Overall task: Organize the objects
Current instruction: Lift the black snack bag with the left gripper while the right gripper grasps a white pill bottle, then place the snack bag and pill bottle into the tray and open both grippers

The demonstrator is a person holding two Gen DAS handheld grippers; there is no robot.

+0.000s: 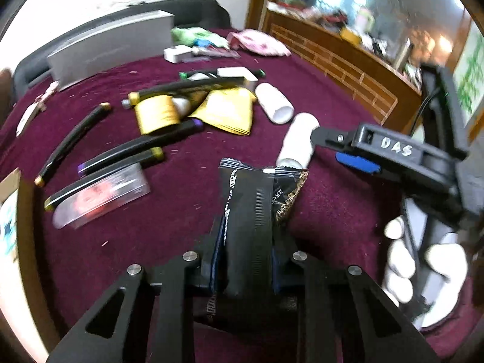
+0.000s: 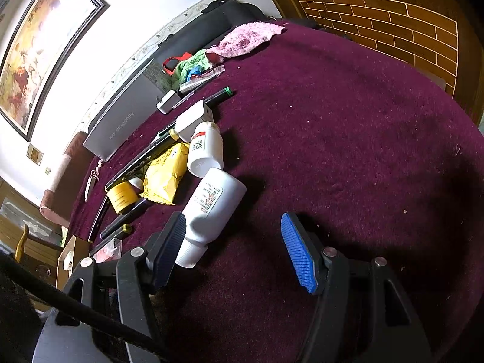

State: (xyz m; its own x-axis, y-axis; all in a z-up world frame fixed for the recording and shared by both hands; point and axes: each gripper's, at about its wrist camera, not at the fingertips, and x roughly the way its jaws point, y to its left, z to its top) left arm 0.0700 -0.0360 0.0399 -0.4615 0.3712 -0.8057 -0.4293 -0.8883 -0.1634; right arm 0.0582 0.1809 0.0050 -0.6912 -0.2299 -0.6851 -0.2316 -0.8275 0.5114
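The left hand-held gripper (image 1: 248, 260) is clamped on a black snack packet (image 1: 251, 211), its crimped top edge sticking out forward beyond the fingers, gold wave print showing on the packet's right side. It hangs over a maroon-covered table (image 2: 348, 121). Ahead and to the left of this hand-held gripper the cloth is crowded: black pens (image 1: 72, 142), a clear plastic case (image 1: 103, 199), a yellow jar (image 1: 155, 113) and a yellow pouch (image 1: 227, 112), with a grey box (image 1: 112, 48) along the far edge. Just ahead and to the right lie two white bottles on their sides.

The right hand-held gripper (image 2: 236, 251) stands wide open and holds nothing, blue ribbed pads (image 2: 298, 254) facing each other. Its left finger sits just beside the nearer white bottle (image 2: 211, 205), which lies with its cap toward the camera; whether they touch cannot be told. The second white bottle (image 2: 205, 148) lies just beyond the first. To the right of this hand-held gripper and ahead of it, bare maroon cloth runs out to the table's curved rim, beyond which a brown tiled wall panel (image 2: 393, 24) rises. A pink towel (image 2: 245, 39) and a green cloth (image 2: 193, 63) lie at the far edge. A white-gloved hand (image 1: 423, 266) grips the right handle in the left wrist view.
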